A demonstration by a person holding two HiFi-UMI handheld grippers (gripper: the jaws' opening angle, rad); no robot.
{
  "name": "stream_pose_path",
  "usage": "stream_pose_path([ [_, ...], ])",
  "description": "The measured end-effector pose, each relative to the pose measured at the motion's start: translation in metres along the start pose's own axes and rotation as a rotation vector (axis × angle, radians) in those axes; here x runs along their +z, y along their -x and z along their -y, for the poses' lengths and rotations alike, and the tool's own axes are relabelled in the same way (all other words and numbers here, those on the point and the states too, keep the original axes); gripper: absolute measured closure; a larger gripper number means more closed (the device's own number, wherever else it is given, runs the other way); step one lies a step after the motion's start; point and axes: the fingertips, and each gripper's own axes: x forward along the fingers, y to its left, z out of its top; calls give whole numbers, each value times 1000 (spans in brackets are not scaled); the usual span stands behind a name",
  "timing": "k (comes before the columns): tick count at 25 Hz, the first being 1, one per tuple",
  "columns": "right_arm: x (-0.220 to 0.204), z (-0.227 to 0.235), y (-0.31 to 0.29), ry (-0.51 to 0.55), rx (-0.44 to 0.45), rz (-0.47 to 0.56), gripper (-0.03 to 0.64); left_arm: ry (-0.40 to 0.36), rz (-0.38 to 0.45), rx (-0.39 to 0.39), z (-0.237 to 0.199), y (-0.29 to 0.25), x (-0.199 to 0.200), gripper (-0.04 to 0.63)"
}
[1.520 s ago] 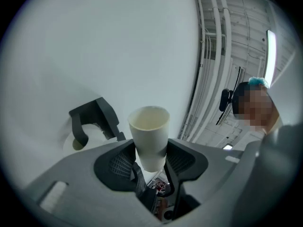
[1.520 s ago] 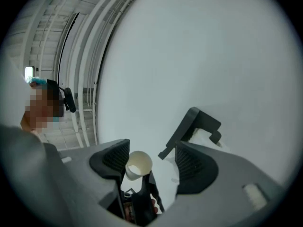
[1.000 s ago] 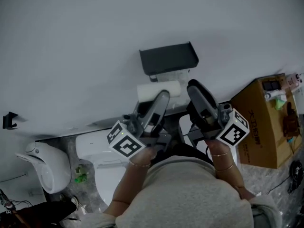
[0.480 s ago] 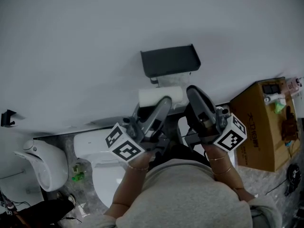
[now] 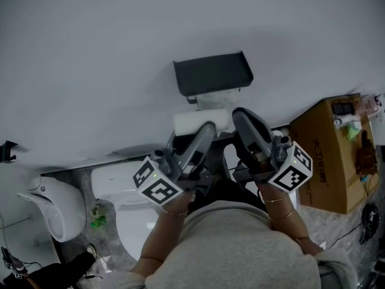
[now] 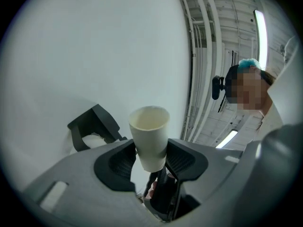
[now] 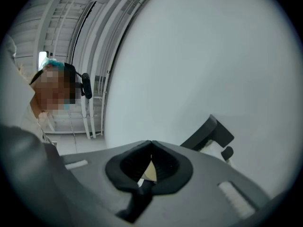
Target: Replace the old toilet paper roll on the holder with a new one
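R fingers (image 7: pixel 171 167) just closed; L gripper (image 6: pixel 150 159) holds core (image 6: pixel 149 126).

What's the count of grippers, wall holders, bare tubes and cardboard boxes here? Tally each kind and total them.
grippers: 2, the left gripper and the right gripper
wall holder: 1
bare tube: 1
cardboard box: 1
Total: 5

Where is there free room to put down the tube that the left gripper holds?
The holder's dark top shelf looks bare, as does the toilet top at lower left. Crowded: under the shelf, where the white roll, left gripper and right gripper meet; the cardboard box carries small things.
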Motion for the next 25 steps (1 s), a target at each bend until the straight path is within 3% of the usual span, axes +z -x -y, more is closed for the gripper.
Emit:
stream_pose_path([
  [8, -2, -1, 1, 3, 16, -5, 612, 15, -10, 14, -3, 3, -5, 387],
  [25, -2, 3, 6, 136, -30, -54, 612, 25, -35, 26, -11, 2, -13, 387],
])
